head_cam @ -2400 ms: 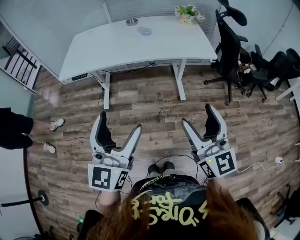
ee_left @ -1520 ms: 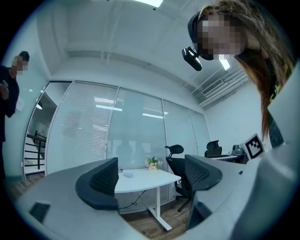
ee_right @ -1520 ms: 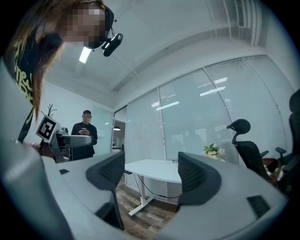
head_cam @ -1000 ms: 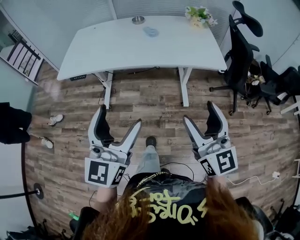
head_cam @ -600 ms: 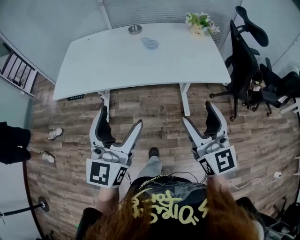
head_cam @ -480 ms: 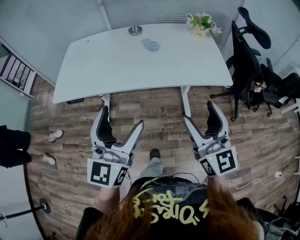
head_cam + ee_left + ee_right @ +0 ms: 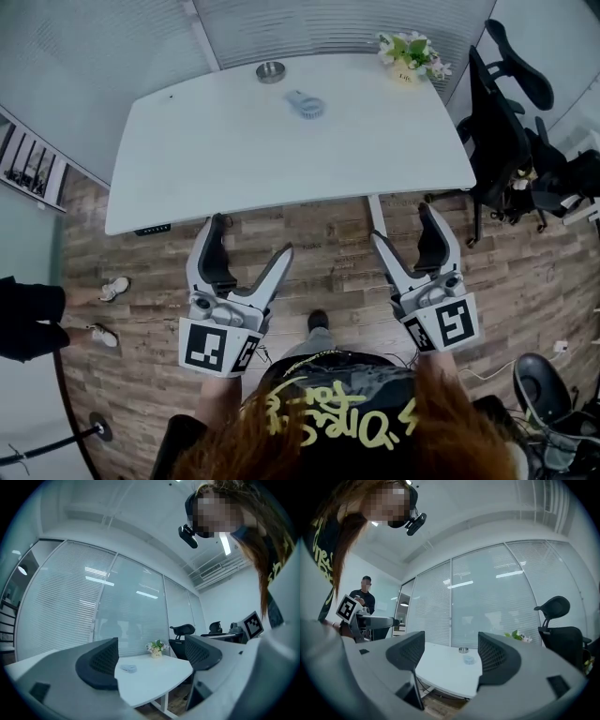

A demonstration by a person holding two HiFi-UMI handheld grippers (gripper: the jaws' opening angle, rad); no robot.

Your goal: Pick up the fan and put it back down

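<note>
The desk is plain white. On it, the fan is pale blue, the dish at the desk's far edge is grey, and the flowers at its far right corner are white and pink with green leaves. Under the desk, the floor shows brown wood planks. The chairs to the desk's right are black.

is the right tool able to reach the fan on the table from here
Probably not yet. The right tool, jaws apart, hangs short of the table, and the fan lies toward its far side. Nothing on the tabletop stands between.
</note>
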